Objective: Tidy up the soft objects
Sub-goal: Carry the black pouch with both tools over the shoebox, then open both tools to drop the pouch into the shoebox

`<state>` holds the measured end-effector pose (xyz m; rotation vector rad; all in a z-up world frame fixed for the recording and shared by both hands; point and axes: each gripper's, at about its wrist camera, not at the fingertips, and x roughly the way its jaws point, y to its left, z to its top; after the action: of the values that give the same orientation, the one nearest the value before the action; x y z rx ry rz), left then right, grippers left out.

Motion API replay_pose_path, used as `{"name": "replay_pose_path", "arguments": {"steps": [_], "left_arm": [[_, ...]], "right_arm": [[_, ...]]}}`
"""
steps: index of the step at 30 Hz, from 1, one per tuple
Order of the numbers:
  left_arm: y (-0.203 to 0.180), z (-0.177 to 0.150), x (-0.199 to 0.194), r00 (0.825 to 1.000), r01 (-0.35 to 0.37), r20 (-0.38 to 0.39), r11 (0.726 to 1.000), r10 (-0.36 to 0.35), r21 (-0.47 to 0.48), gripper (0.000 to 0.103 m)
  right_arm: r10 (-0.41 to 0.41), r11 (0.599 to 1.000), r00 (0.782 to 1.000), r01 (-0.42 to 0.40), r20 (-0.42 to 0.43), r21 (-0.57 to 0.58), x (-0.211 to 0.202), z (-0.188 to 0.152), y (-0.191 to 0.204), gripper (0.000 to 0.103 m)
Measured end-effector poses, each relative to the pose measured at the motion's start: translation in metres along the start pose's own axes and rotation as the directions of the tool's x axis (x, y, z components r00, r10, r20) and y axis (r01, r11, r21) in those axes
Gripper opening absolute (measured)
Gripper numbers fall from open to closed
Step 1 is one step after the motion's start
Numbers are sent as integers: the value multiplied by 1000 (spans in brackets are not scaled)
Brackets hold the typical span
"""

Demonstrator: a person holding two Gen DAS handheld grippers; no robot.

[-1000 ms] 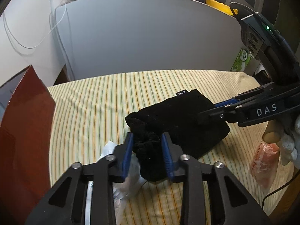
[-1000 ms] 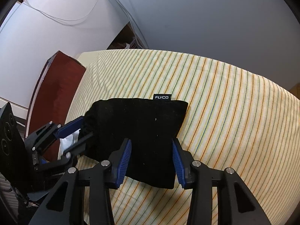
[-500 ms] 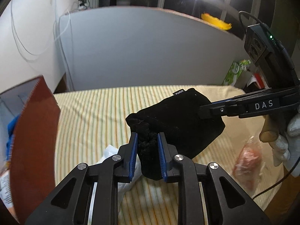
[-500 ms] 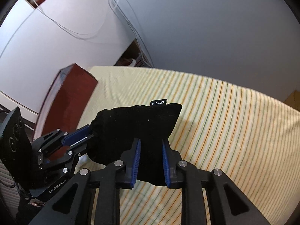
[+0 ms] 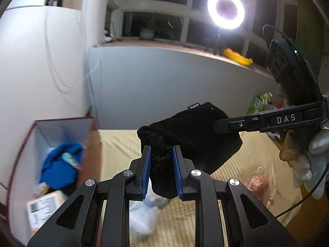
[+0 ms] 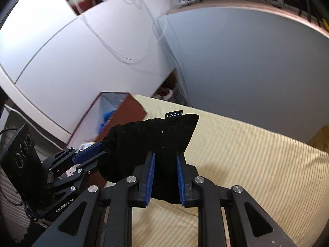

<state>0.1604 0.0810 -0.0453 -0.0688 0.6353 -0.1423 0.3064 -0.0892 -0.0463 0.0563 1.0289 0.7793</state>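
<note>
Both grippers' jaws pinch blurred black pouch (image 5: 191, 135).

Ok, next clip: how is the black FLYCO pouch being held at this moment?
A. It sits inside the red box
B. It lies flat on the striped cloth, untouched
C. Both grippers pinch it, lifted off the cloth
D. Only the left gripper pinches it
C: the left gripper clamps the bunched end of the black pouch and the right gripper clamps its other edge, with the striped cloth visible below it.
</note>
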Motion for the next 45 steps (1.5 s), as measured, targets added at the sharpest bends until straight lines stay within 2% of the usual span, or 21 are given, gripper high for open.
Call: {"name": "replay_pose_path", "arguments": {"steps": [5,10,11,14,24,29,35,36,38,39,40,43,45], "left_arm": [[31,4,-31,998,-60,37,998,60,-13,19],[66,8,-54,991,-118,62,992,120,-41,17],[73,9,-58,989,-132,65,990,135,-46,11],[95,14,-64,982,-173,69,983,177,-57,10],[150,7,-43,961,-274,5,956,276,-99,10],[154,3,-30,952,-307,-15,949,307,-67,8],[153,-4,-26,942,-337,-15,940,336,-53,8],[153,-5,-27,941,-339,-14,939,339,-57,8],[155,-6,-30,940,-342,-16,937,341,-66,9],[157,-6,-31,940,-341,-17,937,341,-73,11],[159,-6,-31,941,-339,-16,937,339,-84,17],[161,-5,-35,944,-329,-13,939,330,-102,20],[157,-6,-38,945,-326,-10,940,326,-102,31]], "right_arm": [[35,998,999,-35,11,-53,7,17,45,19],[71,993,997,-71,-1,-99,33,31,89,19],[78,991,997,-78,-5,-105,39,33,97,19],[96,988,995,-98,-24,-123,57,39,120,19],[110,982,991,-120,-76,-143,120,48,164,18],[124,981,985,-140,-121,-135,148,46,176,16],[80,979,988,-103,-136,-176,167,41,184,17],[73,978,988,-98,-139,-182,167,42,184,19],[59,975,989,-86,-134,-203,165,40,184,35],[53,975,991,-78,-125,-209,161,38,183,49],[46,974,993,-70,-113,-216,158,38,183,59],[29,970,995,-51,-96,-238,149,35,183,61],[2,967,996,-25,-90,-252,143,32,182,62]]}}
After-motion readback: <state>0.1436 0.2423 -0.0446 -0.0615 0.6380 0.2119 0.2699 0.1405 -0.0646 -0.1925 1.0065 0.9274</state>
